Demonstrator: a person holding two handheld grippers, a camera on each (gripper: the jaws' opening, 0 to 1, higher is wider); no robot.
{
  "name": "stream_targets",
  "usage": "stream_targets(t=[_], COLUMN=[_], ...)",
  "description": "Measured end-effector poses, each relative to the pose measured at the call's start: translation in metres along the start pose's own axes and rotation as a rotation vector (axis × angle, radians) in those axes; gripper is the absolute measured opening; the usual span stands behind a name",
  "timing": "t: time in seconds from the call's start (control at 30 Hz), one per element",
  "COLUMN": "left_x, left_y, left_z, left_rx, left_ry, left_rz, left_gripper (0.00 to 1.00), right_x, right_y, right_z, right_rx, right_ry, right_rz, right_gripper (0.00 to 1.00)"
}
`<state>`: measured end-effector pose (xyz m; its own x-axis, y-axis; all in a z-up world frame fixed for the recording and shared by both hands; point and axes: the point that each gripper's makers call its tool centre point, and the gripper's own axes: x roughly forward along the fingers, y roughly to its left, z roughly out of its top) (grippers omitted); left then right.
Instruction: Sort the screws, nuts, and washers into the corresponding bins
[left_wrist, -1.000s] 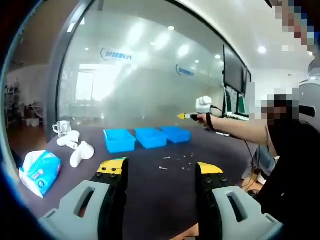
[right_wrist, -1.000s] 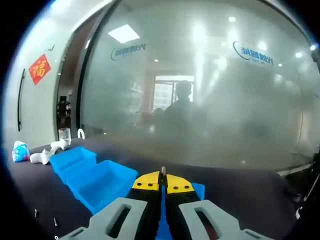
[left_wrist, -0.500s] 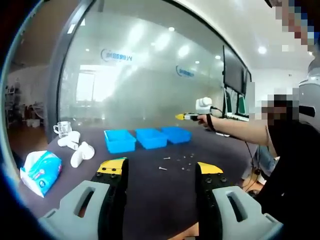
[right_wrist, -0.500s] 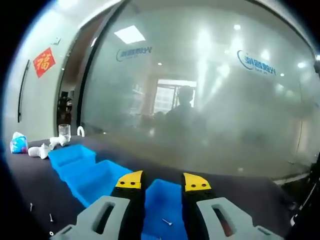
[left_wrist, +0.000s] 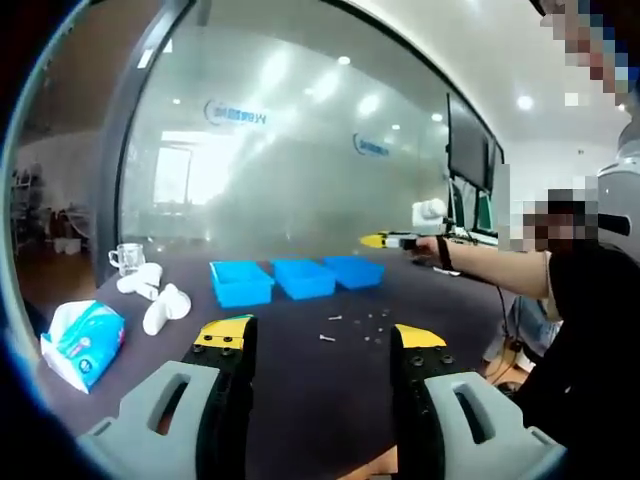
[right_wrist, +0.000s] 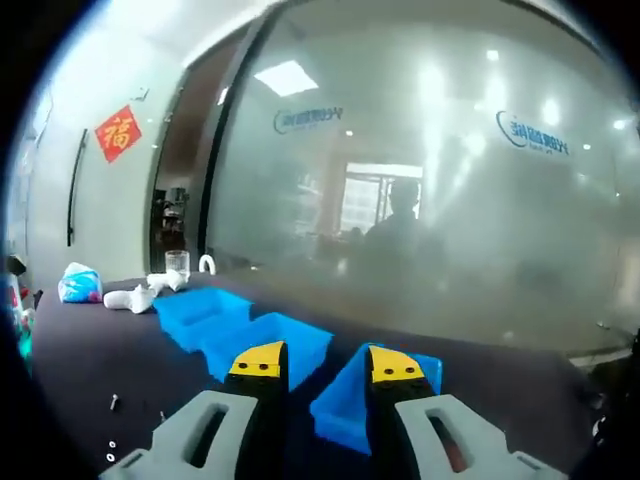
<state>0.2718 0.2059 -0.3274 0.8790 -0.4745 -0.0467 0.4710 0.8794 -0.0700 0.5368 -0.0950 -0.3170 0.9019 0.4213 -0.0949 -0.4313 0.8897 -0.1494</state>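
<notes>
Screws, nuts and washers (left_wrist: 362, 327): a loose scatter of small metal pieces is seen on the dark table (left_wrist: 300, 380), in front of the three blue bins and apart from them; which piece is which cannot be told at this size. A few more specks (right_wrist: 113, 402) are seen on the table at the lower left of the right gripper view.
Progress: most of the sorting is judged to be left, since the scatter lies outside the bins.
Left bin (left_wrist: 240, 282): nothing can be made out inside from either view.
Middle bin (left_wrist: 303, 277): its inside cannot be read either.
Right bin (left_wrist: 353, 270): its floor is hidden behind its near wall and the jaws in the right gripper view.
Left gripper (left_wrist: 320, 335): it is held low over the table, jaws spread wide, nothing between them.
Right gripper (right_wrist: 322, 362): it is held above the right bin with jaws parted and empty; it is also seen at the right of the left gripper view, raised over the table.
Clutter at left: a tissue pack (left_wrist: 80, 340), white fittings (left_wrist: 160, 305) and a glass cup (left_wrist: 126, 257) are set well apart from the bins.
</notes>
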Motion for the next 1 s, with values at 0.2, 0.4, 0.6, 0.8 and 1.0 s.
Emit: stream_targets(t=[0.2,0.4,0.6,0.8,1.0], left_x=[0.001,0.001,0.000,-0.001,-0.002], left_y=[0.001,0.001,-0.001,-0.003,-0.008], left_z=[-0.001,0.000,0.001,0.001,0.002], left_rx=[-0.002,-0.002,0.002,0.006,0.014], left_ry=[-0.004,-0.007,-0.011,-0.011,-0.008], left_rz=[0.001,-0.002,-0.007,-0.009,-0.014], left_gripper=[0.52,0.52,0.52,0.52,0.52], right_x=[-0.042,-0.081,-0.120,-0.147,-0.168], right_y=[0.043,0.073,0.082,0.081,0.084], right_z=[0.009,0.013,0.017,0.008,-0.007], right_rx=[0.015,0.035,0.051,0.068,0.091], right_ry=[-0.041,-0.067,-0.107,-0.111,-0.083], right_rz=[0.124,0.203,0.230,0.231,0.265], right_gripper=[0.28,0.29,0.29,0.29,0.29])
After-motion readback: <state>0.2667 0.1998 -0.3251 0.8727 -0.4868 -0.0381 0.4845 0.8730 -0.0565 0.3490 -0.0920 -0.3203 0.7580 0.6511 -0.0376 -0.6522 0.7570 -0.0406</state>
